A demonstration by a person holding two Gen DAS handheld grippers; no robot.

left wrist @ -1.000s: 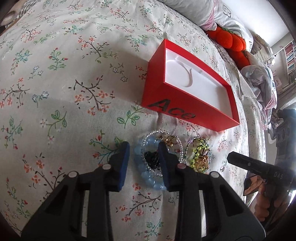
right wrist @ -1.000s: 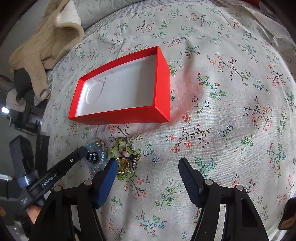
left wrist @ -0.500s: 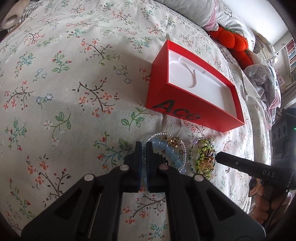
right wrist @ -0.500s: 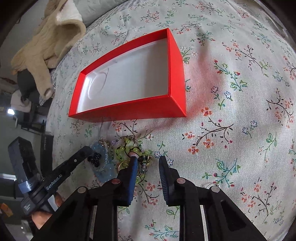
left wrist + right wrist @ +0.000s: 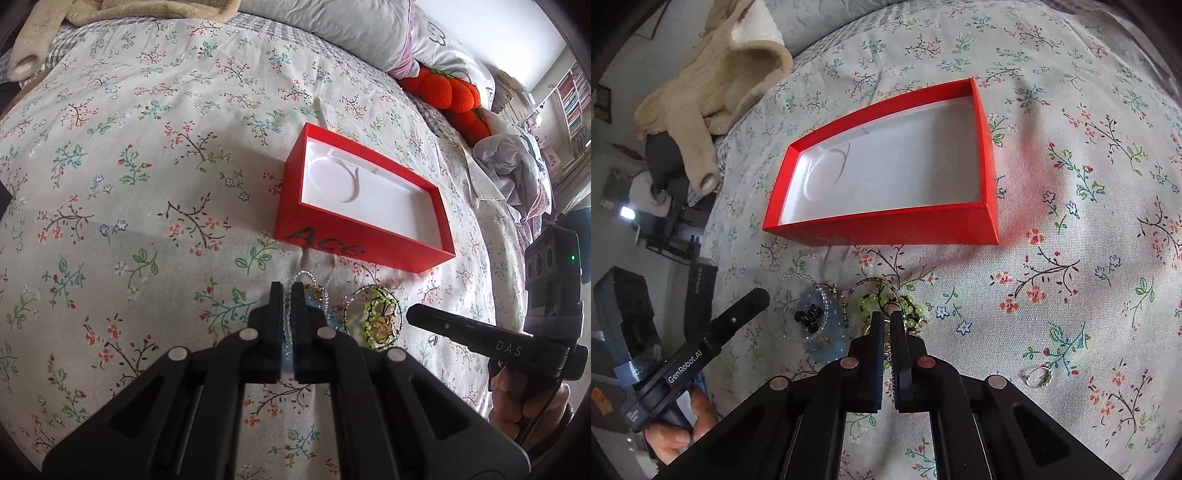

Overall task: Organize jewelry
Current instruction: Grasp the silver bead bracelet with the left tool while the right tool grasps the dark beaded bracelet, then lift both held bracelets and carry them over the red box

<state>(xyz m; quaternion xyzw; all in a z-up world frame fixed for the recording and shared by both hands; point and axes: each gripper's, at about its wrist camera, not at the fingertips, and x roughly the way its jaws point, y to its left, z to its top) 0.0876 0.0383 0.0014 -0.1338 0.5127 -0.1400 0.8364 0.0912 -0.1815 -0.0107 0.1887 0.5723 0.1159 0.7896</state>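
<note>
Left gripper (image 5: 287, 295) clamped on blue bracelet (image 5: 320, 314), right gripper (image 5: 886, 321) pinching green bracelet (image 5: 908, 302)

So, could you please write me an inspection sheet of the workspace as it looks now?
Surface: floral bedspread, rumpled.
Job's things: red box open, white inside, nothing in it; blue bead bracelet and green bead bracelet in front of it; small ring apart to the right.
Clutter: beige garment, orange plush, pillow.
Grippers: left gripper shut on blue bead bracelet; right gripper shut on green bead bracelet.
Cables: nothing seen.
Surroundings: bookshelf.
</note>
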